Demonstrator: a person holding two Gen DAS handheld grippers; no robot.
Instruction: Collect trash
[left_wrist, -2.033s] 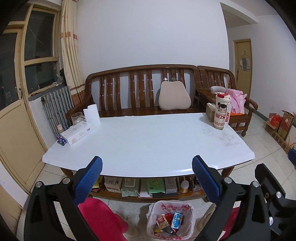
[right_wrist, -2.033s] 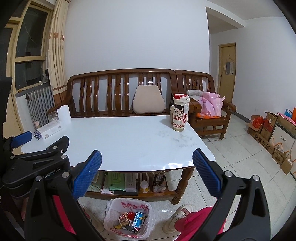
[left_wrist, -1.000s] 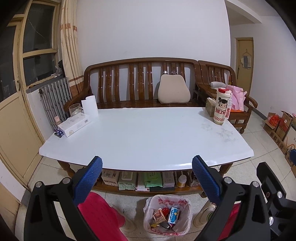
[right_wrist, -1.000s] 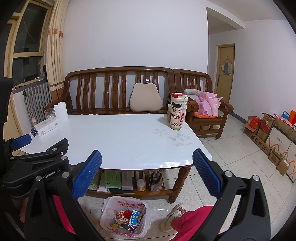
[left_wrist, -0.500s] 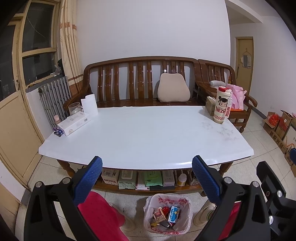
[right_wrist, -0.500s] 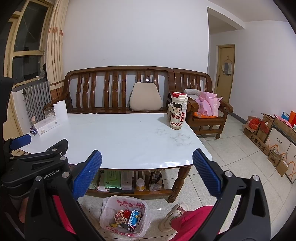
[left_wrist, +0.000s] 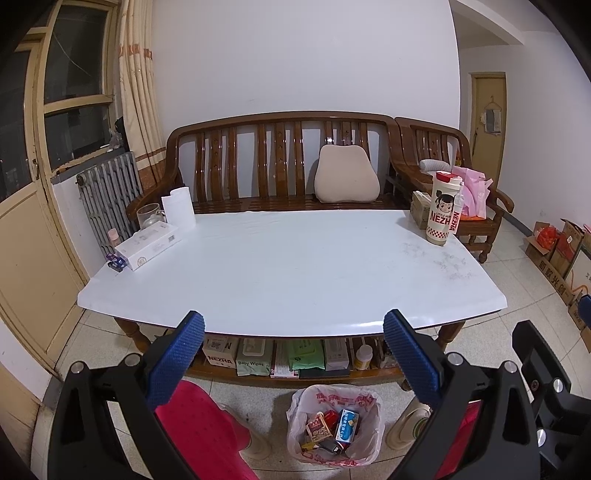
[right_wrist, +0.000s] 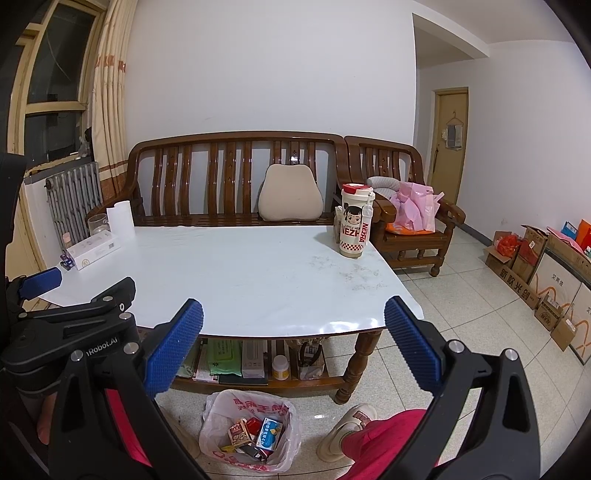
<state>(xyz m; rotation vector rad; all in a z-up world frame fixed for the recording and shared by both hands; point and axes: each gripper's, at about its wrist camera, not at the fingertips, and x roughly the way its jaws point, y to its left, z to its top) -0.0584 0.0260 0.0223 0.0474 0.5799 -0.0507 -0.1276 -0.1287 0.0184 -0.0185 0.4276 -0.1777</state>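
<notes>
A white plastic trash bag (left_wrist: 364, 404) stands open on the floor in front of the table, holding small cartons and wrappers (left_wrist: 334, 428). It also shows in the right wrist view (right_wrist: 221, 410). My left gripper (left_wrist: 293, 360) is open and empty, held above the bag at the table's near edge. My right gripper (right_wrist: 293, 347) is open and empty, at the same height to the right of it. The left gripper's body shows at the left of the right wrist view (right_wrist: 66, 332).
The white table (left_wrist: 288, 266) carries a tissue box (left_wrist: 147, 245), paper roll (left_wrist: 178, 206), glass jar (left_wrist: 147, 214) and a NEZHA cup (left_wrist: 441, 212). A wooden bench stands behind. The shelf below holds packets. Cardboard boxes (right_wrist: 546, 273) line the right wall. My red-trousered legs flank the bag.
Both grippers have drawn back and risen slightly, so the table looks a little farther and more of the bag shows. Both stay open and empty.
</notes>
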